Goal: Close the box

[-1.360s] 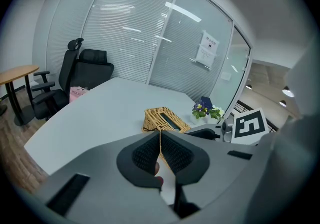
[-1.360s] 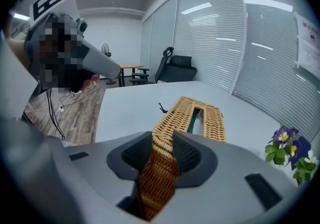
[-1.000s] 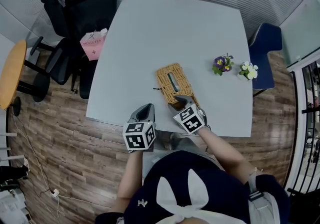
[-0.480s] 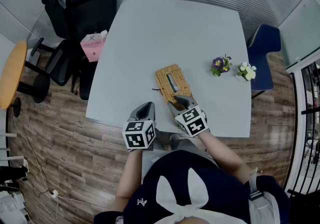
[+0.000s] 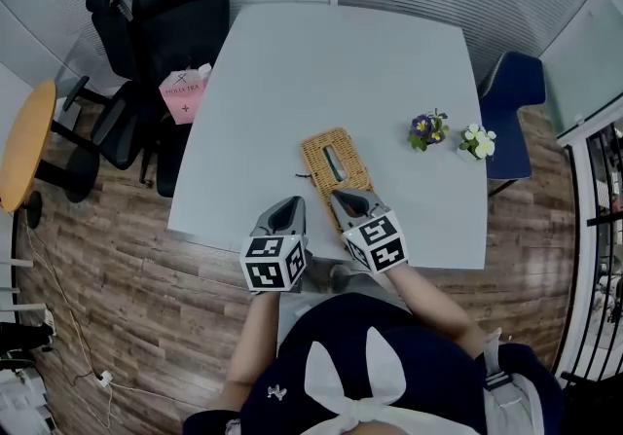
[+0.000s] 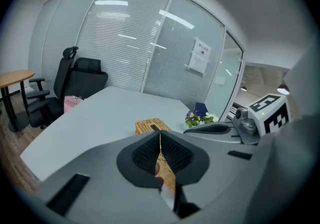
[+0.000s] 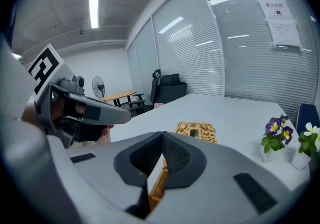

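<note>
A woven wicker box (image 5: 334, 163) with a slot in its top lies on the pale grey table (image 5: 292, 63), near the front edge. My right gripper (image 5: 343, 198) hangs above the box's near end; its jaws have just closed and it is shut with nothing between them. In the right gripper view the box (image 7: 196, 130) lies beyond the shut right gripper (image 7: 162, 136). My left gripper (image 5: 288, 203) hovers to the left of the box, off the table's front edge. In its own view the left gripper (image 6: 160, 134) has its pads touching and empty, with the box (image 6: 150, 127) just beyond.
Two small flower pots (image 5: 426, 126) (image 5: 478, 139) stand at the table's right side. Black office chairs (image 5: 165, 15) and a pink bag (image 5: 183, 88) sit at the left, a blue chair (image 5: 511, 83) at the right. Glass walls with blinds run behind.
The right gripper, earlier clamped on the box's wicker edge, has let go, risen off the near end and shut empty. The left gripper rose slightly.
</note>
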The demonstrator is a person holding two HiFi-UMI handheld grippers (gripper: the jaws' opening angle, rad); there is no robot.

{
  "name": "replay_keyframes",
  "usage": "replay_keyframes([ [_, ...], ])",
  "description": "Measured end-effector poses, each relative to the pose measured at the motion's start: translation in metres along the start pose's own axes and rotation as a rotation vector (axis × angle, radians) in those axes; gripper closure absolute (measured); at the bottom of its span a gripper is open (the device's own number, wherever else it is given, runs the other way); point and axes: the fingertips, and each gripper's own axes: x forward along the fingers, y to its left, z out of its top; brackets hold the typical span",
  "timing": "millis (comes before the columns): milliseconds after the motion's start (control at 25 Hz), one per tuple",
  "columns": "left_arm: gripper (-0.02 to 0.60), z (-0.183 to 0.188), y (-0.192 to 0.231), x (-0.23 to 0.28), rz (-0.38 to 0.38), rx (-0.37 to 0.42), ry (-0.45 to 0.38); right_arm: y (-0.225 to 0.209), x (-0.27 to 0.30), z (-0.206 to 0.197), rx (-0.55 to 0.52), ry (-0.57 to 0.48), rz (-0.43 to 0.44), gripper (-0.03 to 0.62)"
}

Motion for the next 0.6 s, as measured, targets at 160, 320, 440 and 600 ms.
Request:
replay_keyframes([
  [160,0.555,0.003,-0.008,-0.002,-0.011,0.006,-0.016,0.002,-0.008,0.004,0.007,-0.015,0.004,0.591],
  [320,0.555,0.005,-0.015,-0.005,-0.018,0.007,-0.027,0.005,-0.015,0.008,0.003,-0.025,0.006,0.591],
  [440,0.555,0.007,-0.020,-0.008,-0.021,0.009,-0.035,0.007,-0.021,0.012,-0.001,-0.034,0.007,0.591],
  [600,0.555,0.008,-0.025,-0.011,-0.022,0.011,-0.044,0.009,-0.026,0.015,-0.005,-0.045,0.011,0.591],
])
